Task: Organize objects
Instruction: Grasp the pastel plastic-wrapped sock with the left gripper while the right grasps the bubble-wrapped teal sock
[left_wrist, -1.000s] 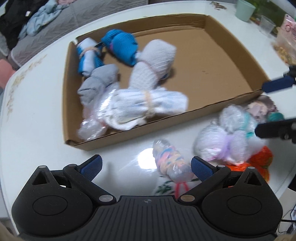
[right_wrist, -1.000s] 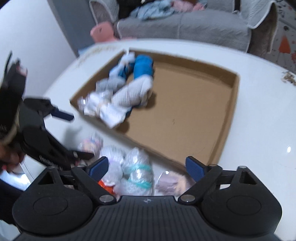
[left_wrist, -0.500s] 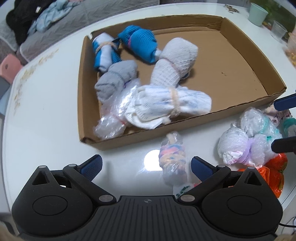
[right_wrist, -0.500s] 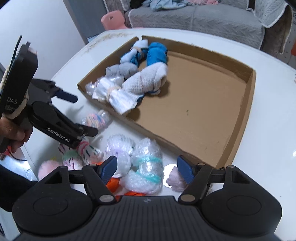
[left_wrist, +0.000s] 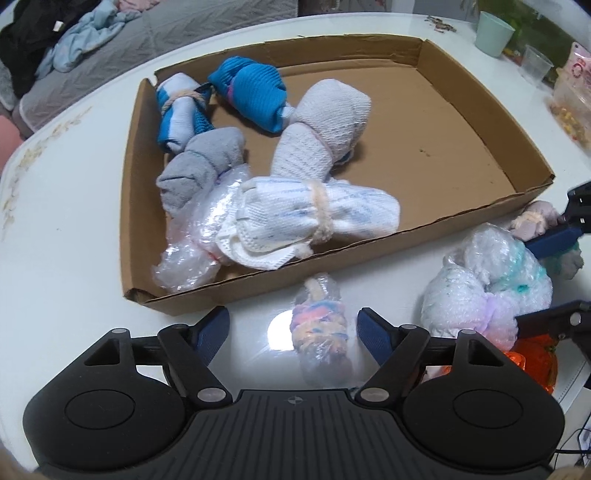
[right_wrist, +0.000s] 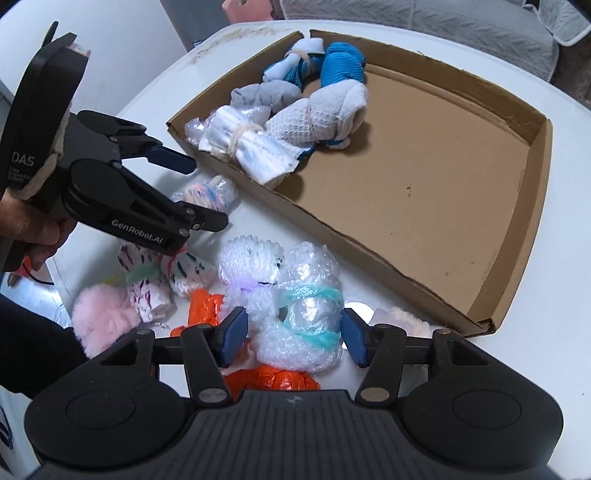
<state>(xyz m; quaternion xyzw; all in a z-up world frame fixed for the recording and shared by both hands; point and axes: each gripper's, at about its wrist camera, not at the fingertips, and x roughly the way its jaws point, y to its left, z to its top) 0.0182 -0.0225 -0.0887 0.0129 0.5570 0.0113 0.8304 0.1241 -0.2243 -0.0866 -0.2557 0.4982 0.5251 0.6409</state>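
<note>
a shallow cardboard tray (left_wrist: 476, 122) sits on a white table (left_wrist: 66, 236), and everything here is placed by it. inside the tray, bunched at one end, lie rolled socks: a blue roll (left_wrist: 251, 94), a blue-and-white roll (left_wrist: 181, 110), a grey roll (left_wrist: 201, 166), a white knit roll (left_wrist: 325, 125), a white bundle (left_wrist: 314, 218) banded in the middle, and a clear bag (left_wrist: 188, 254) by the tray's front wall. the rest of the tray floor is bare cardboard. just outside the front wall lies a multicoloured bundle (left_wrist: 319, 328) in clear wrap, sitting between the spread fingers of the left gripper (left_wrist: 293, 330), which are apart and not touching it. farther along that wall, outside the tray, the right gripper (right_wrist: 293, 338) also has its fingers apart, flanking a bubble-wrap bundle (right_wrist: 312, 314) tied with teal yarn; contact cannot be told. beside it are a second bubble-wrap bundle (right_wrist: 251, 273), an orange bag (right_wrist: 273, 380), a striped bundle (right_wrist: 155, 284) and a pink pompom (right_wrist: 99, 317), all on the table outside the tray.
</note>
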